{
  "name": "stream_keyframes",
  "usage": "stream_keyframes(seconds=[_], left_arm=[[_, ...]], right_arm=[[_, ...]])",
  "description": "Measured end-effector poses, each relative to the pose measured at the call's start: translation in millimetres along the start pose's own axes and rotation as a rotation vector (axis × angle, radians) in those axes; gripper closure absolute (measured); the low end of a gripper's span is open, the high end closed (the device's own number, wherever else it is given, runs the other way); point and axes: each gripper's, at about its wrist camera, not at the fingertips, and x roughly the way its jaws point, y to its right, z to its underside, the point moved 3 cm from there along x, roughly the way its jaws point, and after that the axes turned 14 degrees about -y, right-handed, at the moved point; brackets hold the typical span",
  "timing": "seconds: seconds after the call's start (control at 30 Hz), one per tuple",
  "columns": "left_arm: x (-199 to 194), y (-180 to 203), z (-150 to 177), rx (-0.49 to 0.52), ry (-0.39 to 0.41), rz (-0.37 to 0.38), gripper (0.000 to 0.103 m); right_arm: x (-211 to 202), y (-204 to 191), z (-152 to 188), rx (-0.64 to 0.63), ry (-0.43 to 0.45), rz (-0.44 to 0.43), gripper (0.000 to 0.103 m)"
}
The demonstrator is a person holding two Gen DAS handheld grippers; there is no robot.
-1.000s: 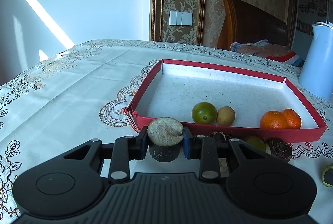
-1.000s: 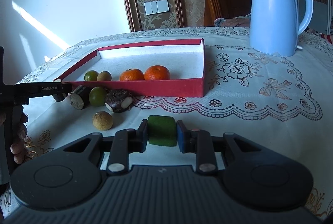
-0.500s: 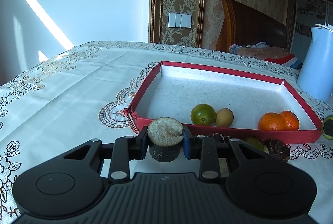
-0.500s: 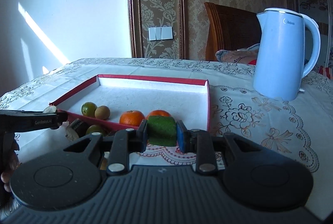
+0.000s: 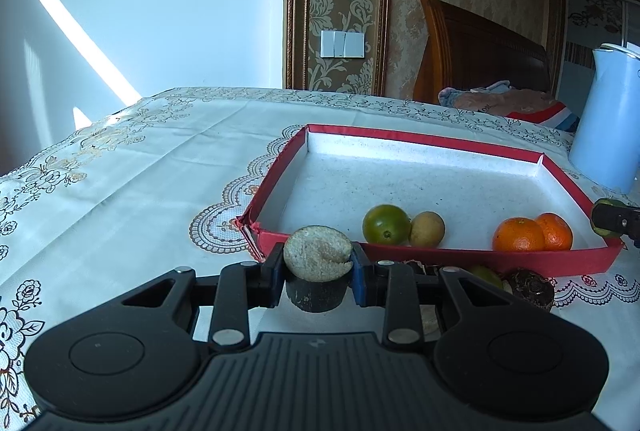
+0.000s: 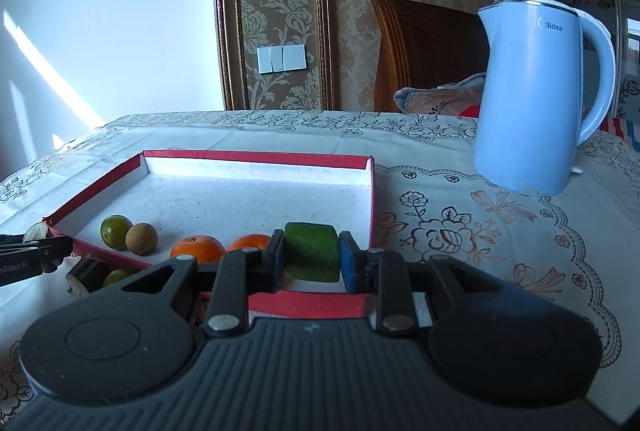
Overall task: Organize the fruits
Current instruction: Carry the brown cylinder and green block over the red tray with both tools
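Two loads wait on you: beyond both fingertips lies the red tray (image 6: 372,191), so release there. Your right gripper (image 6: 312,258) pinches a green chunk (image 6: 312,251); your left gripper (image 5: 318,271) clamps a dark-skinned cut piece (image 5: 318,259).

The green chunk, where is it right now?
In the right wrist view the green chunk is pinched in the right tongs, above the red tray's near right corner, just right of the two oranges.
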Motion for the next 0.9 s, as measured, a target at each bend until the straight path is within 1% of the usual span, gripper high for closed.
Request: stream_keyframes(seconds=[0.17,0.27,0.33,0.5,0.6,0.73,0.9], left_arm=[[-2,1,-2,-0.005,-0.001,-0.001,0.072],[-7,5,-7,-0.010,0.014,0.020,0.072],[-9,12,-12,0.005,0.027,0.018,0.072],[-11,33,-25,0.029,0.049,0.033,0.072],[-6,48,-31,0.049,0.047,0.047,0.072],[4,63,-37,0.062,0.033,0.041,0.072],[12,73,-42,0.067,0.023,0.029,0.072]], right_arm=[[7,-2,-1,-0.010,-0.012,0.009,0.076],[10,3,-4,0.010,-0.014,0.018,0.076],[15,7,-5,0.036,-0.028,0.006,0.076],[20,9,-3,0.040,-0.040,0.018,0.076],[22,10,-2,0.041,-0.047,0.018,0.076],[22,10,-1,0.042,-0.046,0.016,0.076],[23,10,-1,0.049,-0.046,0.014,0.076]])
